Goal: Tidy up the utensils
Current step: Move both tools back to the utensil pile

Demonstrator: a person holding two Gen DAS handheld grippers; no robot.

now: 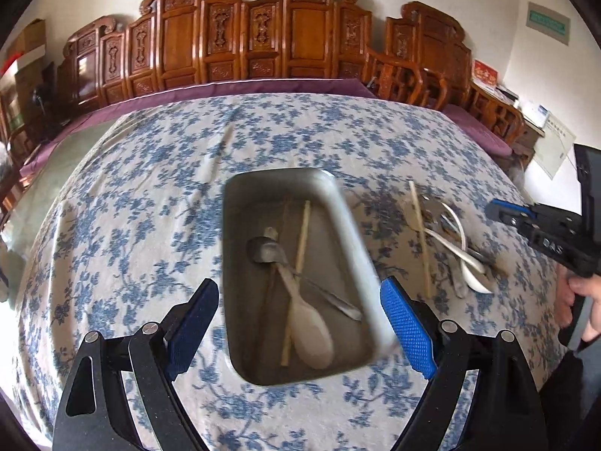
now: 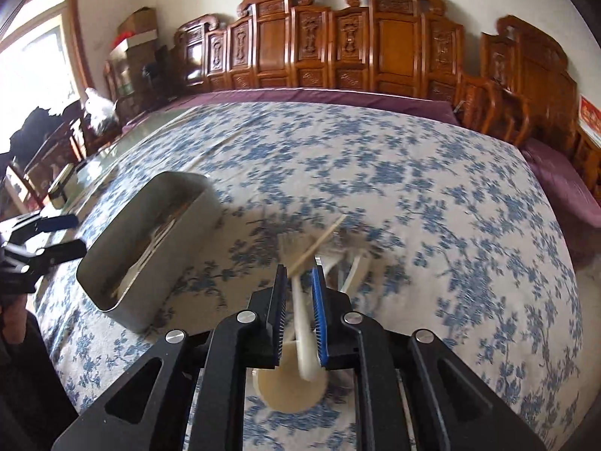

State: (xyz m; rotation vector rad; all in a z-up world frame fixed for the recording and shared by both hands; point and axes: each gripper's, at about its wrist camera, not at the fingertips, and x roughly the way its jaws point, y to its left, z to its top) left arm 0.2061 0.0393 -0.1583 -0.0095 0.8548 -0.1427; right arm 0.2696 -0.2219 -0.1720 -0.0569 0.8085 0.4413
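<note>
Hovering over the tabletop (image 1: pixel 131 195), which wears a white cloth w/ blue flower print, the left gripper (image 1: pixel 300 329) has its blue-padded jaws spread wide, nothing pinched. Between and just beyond them sits a grey rectangular metal bin (image 1: pixel 353 225) w/ rounded corners. Inside the bin: a white plastic spoon (image 1: pixel 310 332), a grey metal spoon (image 1: pixel 265 250) and a pale wooden chopstick (image 1: pixel 300 248), all lying roughly lengthwise; the metal spoon's handle crosses the others.

Right gripper (image 2: pixel 298 282) is only slightly parted, pads close together. A white spoon handle (image 2: pixel 302 323) and the near end of a tan wooden chopstick (image 2: pixel 319 242) show in the narrow gap, but motion blur hides whether the pads press on either, so can't tell if anything is pinched. Below the jaws a round cream-coloured shape (image 2: pixel 289 387) is visible, too blurred to identify.

Left wrist view shows the remaining pile to the right of the bin, on the cloth: a loose chopstick (image 1: pixel 420 236), white spoons (image 1: pixel 471 267) and some metal pieces, overlapping. Right gripper's blue tips are just beyond that pile, a hand (image 1: pixel 586 293) on its grip.

Carved wooden chairs (image 1: pixel 240 37) line the wall behind.
</note>
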